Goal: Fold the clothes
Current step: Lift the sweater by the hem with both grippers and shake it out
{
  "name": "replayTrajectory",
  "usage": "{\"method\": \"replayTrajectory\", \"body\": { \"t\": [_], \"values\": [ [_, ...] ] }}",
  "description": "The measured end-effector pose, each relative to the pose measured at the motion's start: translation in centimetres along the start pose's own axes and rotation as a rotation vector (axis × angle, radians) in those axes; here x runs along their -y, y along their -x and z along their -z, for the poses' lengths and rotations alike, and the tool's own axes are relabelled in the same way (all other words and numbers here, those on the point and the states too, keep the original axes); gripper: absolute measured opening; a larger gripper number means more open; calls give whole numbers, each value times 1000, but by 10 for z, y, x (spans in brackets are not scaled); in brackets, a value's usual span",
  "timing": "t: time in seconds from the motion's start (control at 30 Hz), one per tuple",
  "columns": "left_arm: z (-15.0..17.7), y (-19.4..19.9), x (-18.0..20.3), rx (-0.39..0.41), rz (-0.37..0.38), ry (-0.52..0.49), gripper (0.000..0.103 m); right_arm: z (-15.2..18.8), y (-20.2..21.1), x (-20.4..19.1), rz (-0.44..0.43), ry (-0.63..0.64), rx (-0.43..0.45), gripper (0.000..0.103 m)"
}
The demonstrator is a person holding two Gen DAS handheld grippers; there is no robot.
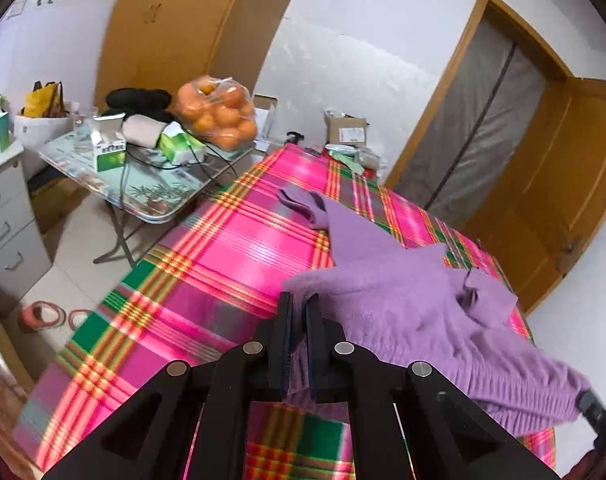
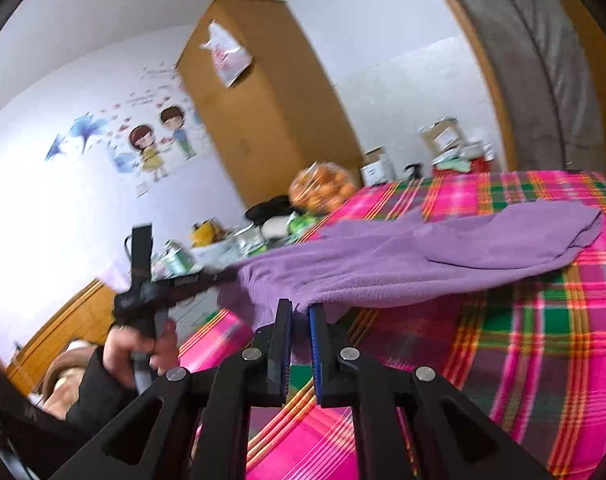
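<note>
A purple fleece garment (image 1: pixel 403 292) lies partly lifted over a pink and green plaid bed cover (image 1: pixel 223 248). It looks like trousers, with a gathered waistband toward me and the legs reaching the far end. My left gripper (image 1: pixel 299 300) is shut on the garment's near edge, and purple cloth shows between its fingers. At the lower right of that view, my right gripper (image 1: pixel 587 400) pinches the other end of the waistband. In the right wrist view my right gripper (image 2: pixel 299 306) is shut on the garment (image 2: pixel 423 256). The left gripper (image 2: pixel 233 274), held by a hand (image 2: pixel 143 344), grips it at the left.
A folding side table (image 1: pixel 151 196) left of the bed carries a bag of oranges (image 1: pixel 217 114), boxes and cables. A grey drawer unit (image 1: pixel 3 216) stands at the far left. Cardboard boxes (image 1: pixel 345 130) sit beyond the bed's far end. A wooden door (image 1: pixel 555 184) stands open at the right.
</note>
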State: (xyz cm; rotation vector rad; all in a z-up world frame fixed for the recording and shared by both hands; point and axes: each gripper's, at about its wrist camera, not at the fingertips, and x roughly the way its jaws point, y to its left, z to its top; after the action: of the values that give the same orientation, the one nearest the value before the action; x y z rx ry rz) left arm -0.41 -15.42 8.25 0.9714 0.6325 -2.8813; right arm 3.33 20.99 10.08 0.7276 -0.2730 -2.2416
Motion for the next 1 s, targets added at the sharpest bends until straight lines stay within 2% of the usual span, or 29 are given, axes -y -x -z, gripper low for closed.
{"method": "replayTrajectory", "body": {
  "t": [0.13,0.2,0.27,0.37,0.4,0.53,0.63,0.77,0.83,1.0],
  "values": [
    [19,-18,-7,-105,15,-53,7,32,-28,22,53,-86,-194,12],
    [31,-21,-12,-143,21,-49,9,44,-29,35,73,-142,-230,13],
    [36,-20,-18,-143,31,-30,9,55,-27,49,89,-194,-254,16],
    [40,-17,-26,-132,49,0,11,57,-23,63,77,-276,-231,35],
    [42,-16,-26,-130,52,2,11,56,-22,67,70,-300,-222,37],
    [45,-17,-26,-129,63,7,15,60,-37,80,8,-405,-228,38],
    [45,-19,-26,-124,62,13,15,67,-46,79,-25,-430,-242,38],
    [43,-22,-24,-118,52,11,15,66,-49,76,-41,-431,-239,38],
    [43,-21,-22,-115,50,-2,19,65,-47,73,-47,-426,-234,38],
    [46,-15,-27,-114,99,-6,21,65,-51,69,-54,-406,-244,38]
  ]
}}
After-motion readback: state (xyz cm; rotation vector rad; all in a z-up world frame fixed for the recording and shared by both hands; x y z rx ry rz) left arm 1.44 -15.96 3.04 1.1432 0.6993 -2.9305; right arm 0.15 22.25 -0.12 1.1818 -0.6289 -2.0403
